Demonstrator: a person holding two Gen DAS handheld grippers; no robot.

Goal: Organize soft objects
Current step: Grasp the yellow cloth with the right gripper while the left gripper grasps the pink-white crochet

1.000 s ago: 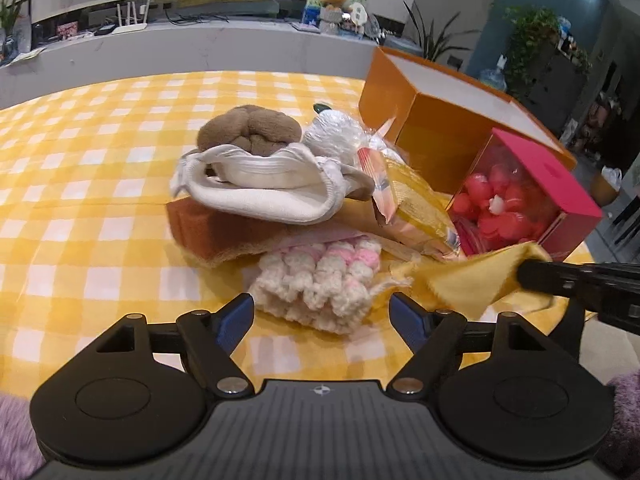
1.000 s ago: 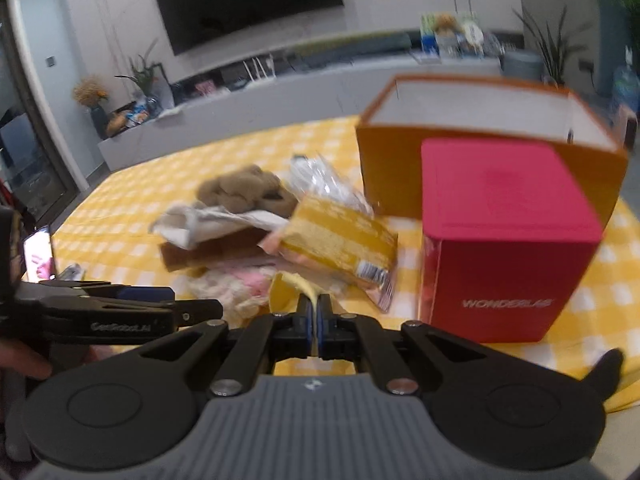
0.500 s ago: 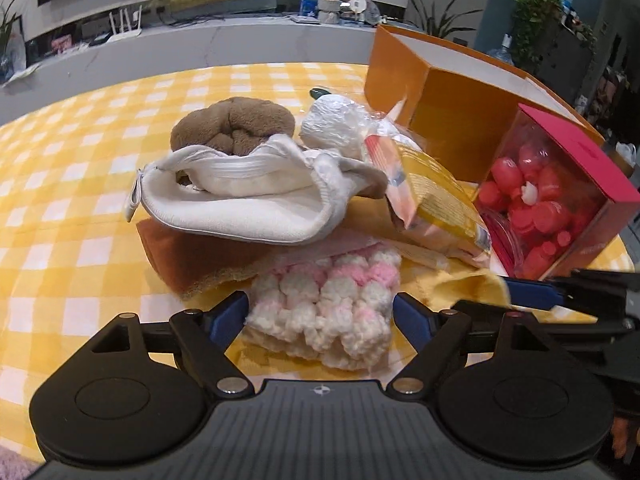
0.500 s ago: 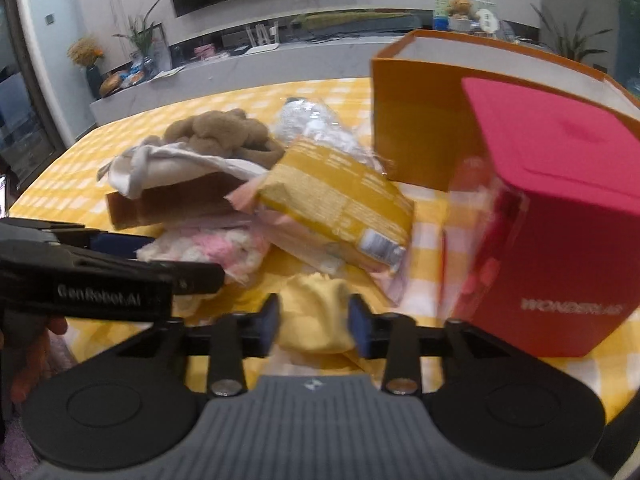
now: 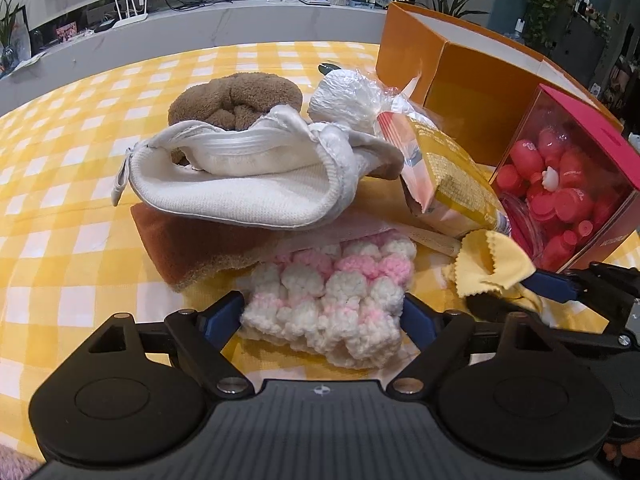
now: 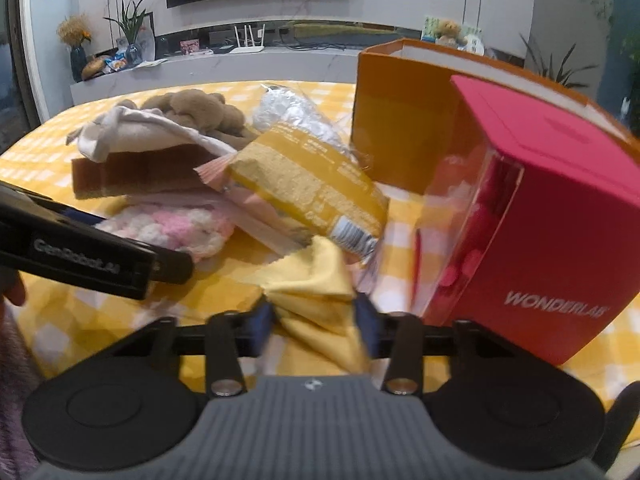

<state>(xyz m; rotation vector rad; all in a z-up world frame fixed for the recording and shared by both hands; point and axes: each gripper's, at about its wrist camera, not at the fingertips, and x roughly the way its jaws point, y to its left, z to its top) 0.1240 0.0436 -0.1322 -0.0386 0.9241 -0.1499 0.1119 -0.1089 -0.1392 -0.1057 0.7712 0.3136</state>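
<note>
The left gripper (image 5: 322,314) is held with jaws spread wide; the pink-and-white crocheted piece (image 5: 332,292) is seen lying between its fingertips on the yellow checked tablecloth (image 5: 60,184), ungripped. The right gripper (image 6: 314,320) is likewise spread, with the yellow cloth (image 6: 316,292) bunched between its fingertips beside the red box (image 6: 532,216).

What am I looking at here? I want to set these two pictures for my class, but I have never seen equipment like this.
A person holds a two-fingered claw in each hand, with a camera on each looking along its fingers. One picture is from the left claw, open around a pink and white knitted piece. The other is from the right claw, open around a yellow cloth. On the yellow checked tablecloth lie a white pouch, a snack packet, a red box and an orange box.
</note>
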